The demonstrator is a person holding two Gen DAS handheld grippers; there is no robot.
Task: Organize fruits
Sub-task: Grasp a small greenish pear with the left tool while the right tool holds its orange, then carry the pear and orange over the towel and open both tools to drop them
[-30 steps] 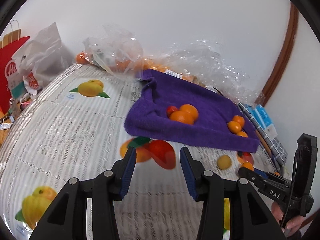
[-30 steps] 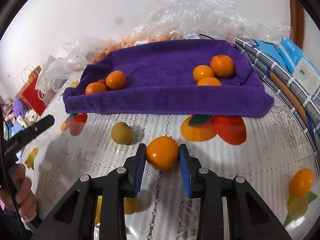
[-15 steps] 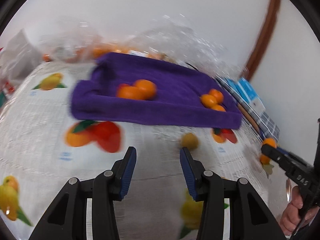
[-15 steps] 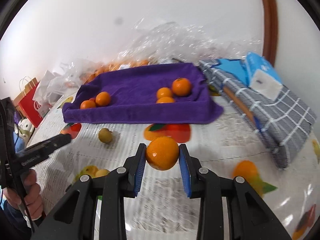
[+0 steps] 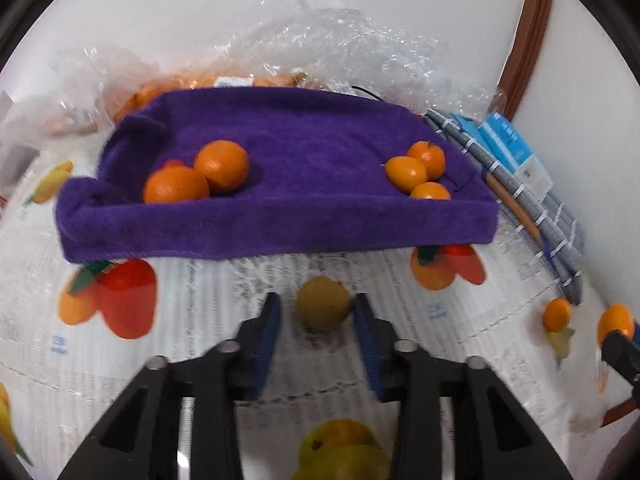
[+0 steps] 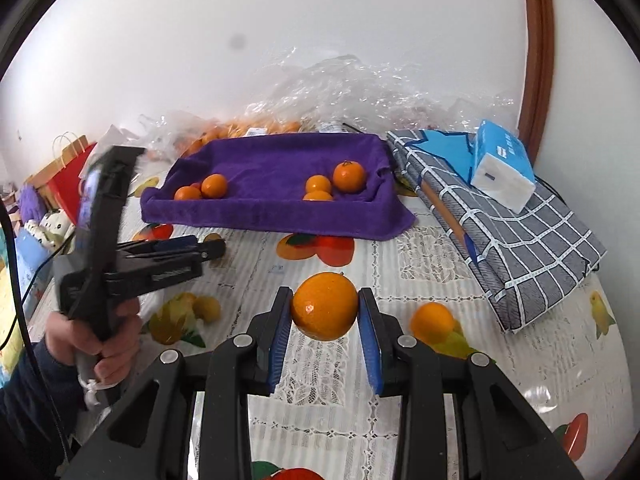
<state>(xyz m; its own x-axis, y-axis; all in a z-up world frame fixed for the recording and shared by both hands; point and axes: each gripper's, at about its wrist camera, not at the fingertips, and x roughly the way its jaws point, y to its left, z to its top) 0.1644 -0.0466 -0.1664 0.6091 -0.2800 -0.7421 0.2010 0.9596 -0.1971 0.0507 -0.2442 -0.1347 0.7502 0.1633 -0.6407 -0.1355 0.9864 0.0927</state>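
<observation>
A purple towel-lined tray [image 5: 280, 220] holds two oranges [image 5: 222, 166] at its left end and three smaller ones [image 5: 416, 172] at its right. In front of it a yellow-brown fruit [image 5: 323, 307] lies on the tablecloth between the jaws of my left gripper [image 5: 316, 304]. These jaws are closing: the right pad touches the fruit, and a gap shows at the left pad. My right gripper [image 6: 324, 300] is shut on an orange [image 6: 324, 306], held above the cloth in front of the tray [image 6: 276, 216]. The left gripper [image 6: 216, 248] and its hand [image 6: 108, 344] appear at left.
Crumpled clear plastic bags [image 5: 320, 52] with more oranges lie behind the tray against the wall. A grey checked bundle [image 6: 520, 240] with a blue tissue pack [image 6: 500, 164] lies to the right. A red paper bag [image 6: 68, 176] stands far left. The tablecloth [image 6: 420, 248] carries fruit prints.
My left gripper swung right and down to the yellow-brown fruit, which now sits between its narrowed jaws. My right gripper rose and drew back from the tray, still holding the orange.
</observation>
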